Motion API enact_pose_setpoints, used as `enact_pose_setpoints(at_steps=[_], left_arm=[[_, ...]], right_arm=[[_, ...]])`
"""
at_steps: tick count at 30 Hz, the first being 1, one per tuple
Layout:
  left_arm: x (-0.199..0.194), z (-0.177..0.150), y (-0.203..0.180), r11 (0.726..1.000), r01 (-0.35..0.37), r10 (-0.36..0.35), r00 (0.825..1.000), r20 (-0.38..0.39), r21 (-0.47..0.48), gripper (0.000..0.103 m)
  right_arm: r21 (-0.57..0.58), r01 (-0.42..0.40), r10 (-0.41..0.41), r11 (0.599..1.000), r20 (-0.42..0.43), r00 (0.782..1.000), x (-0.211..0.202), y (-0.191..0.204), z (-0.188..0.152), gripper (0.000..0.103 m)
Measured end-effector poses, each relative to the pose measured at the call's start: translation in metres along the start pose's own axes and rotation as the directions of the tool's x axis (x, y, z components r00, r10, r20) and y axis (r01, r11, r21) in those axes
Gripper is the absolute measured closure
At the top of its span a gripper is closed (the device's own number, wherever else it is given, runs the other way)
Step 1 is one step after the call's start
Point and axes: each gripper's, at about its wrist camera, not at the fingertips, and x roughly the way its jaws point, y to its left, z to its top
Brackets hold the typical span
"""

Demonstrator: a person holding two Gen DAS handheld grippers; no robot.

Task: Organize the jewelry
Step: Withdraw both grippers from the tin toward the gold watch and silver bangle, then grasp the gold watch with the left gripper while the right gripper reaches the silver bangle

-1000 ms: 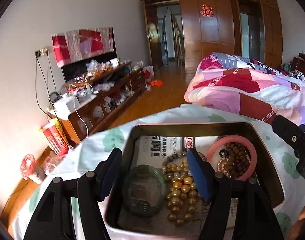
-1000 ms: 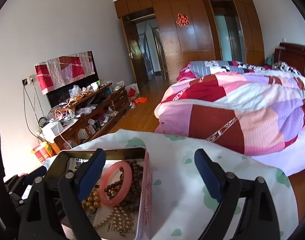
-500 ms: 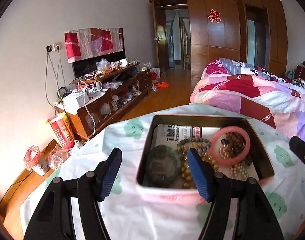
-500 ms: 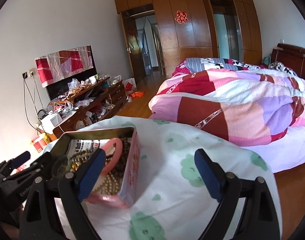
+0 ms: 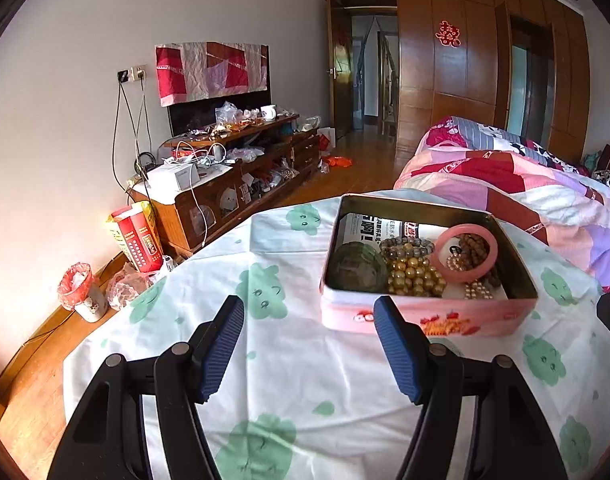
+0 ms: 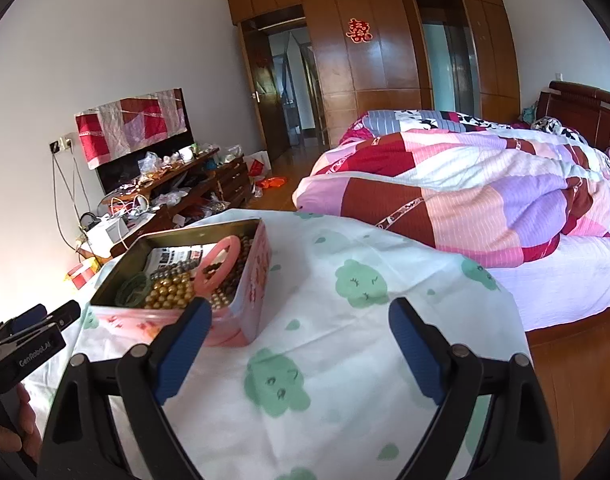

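- Pink tin (image 5: 425, 320) sits lid-off on the white cloth w/ green cloud print (image 5: 305, 368), toward the far side of the covered surface; gold-coloured inner walls, pink outside w/ red print.
- Inside tin: pink bangle (image 5: 467, 253) at right, tilted, resting on dark brown wooden-bead bracelet (image 5: 475, 246); gold bead strand (image 5: 415, 276) in the middle; grey-brown bead bracelet (image 5: 405, 245) just behind the gold one; green bangle (image 5: 358, 266) flat at left; small pearl strand (image 5: 479, 291) at front right. All lie on printed paper (image 5: 381, 226) lining the bottom.
- Same tin in right wrist view (image 6: 241, 280): pink bangle (image 6: 217, 264) leans against the right wall, gold beads (image 6: 171, 292) and green bangle (image 6: 133, 290) nearer the front left.
- Left gripper (image 5: 309, 340): blue pads spread wide, nothing between them, hovering over the cloth just short of the tin's near wall; right pad (image 5: 395, 350) overlaps the tin's front left corner in view, contact can't be told.
- Right gripper (image 6: 297, 344): jaws spread wide, empty, above cloth to the right of the tin; left pad (image 6: 183, 344) in front of the tin's near corner.
- Left gripper body also visible at the left edge of right wrist view, w/ a bit of hand (image 6: 21, 428) holding it.
- Beyond: bed w/ patchwork quilt (image 6: 465, 192) at right, cluttered TV cabinet (image 5: 233, 168) at left wall, wooden wardrobe (image 6: 385, 40) and open doorway behind.
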Motion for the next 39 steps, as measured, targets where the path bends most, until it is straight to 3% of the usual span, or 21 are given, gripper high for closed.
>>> enact_pose_setpoints(at_steps=[11, 19, 23, 29, 33, 36, 39], left_arm=[[-0.043, -0.021, 0.014, 0.998, 0.055, -0.055, 0.998, 0.011, 0.018, 0.035], [-0.056, -0.046, 0.020, 0.989, 0.145, -0.145, 0.987, -0.071, -0.006, 0.035], [-0.064, -0.060, 0.013, 0.985, 0.166, -0.160, 0.982, -0.104, 0.050, 0.035], [-0.071, -0.078, -0.004, 0.962, 0.265, -0.250, 0.949, -0.194, 0.059, 0.035], [-0.073, -0.087, -0.019, 0.956, 0.279, -0.253, 0.940, -0.227, 0.093, 0.036], [-0.067, -0.094, -0.029, 0.946, 0.314, -0.280, 0.916, -0.286, 0.082, 0.045], [-0.058, -0.099, -0.033, 0.942, 0.332, -0.299, 0.896, -0.327, 0.046, 0.048]], right_arm=[[-0.032, -0.049, 0.049, 0.998, -0.006, 0.999, -0.037, -0.002, -0.011, 0.011], [-0.042, -0.081, 0.078, 0.996, -0.065, 0.995, -0.049, -0.003, -0.029, 0.011], [-0.060, -0.104, 0.097, 0.993, -0.099, 0.990, -0.054, -0.002, -0.039, 0.012], [-0.104, -0.142, 0.125, 0.984, -0.154, 0.980, -0.059, 0.003, -0.052, 0.026], [-0.122, -0.157, 0.135, 0.980, -0.170, 0.976, -0.060, 0.006, -0.057, 0.034], [-0.125, -0.165, 0.141, 0.978, -0.182, 0.973, -0.060, 0.006, -0.058, 0.038], [-0.121, -0.168, 0.143, 0.978, -0.189, 0.972, -0.059, 0.006, -0.059, 0.040]])
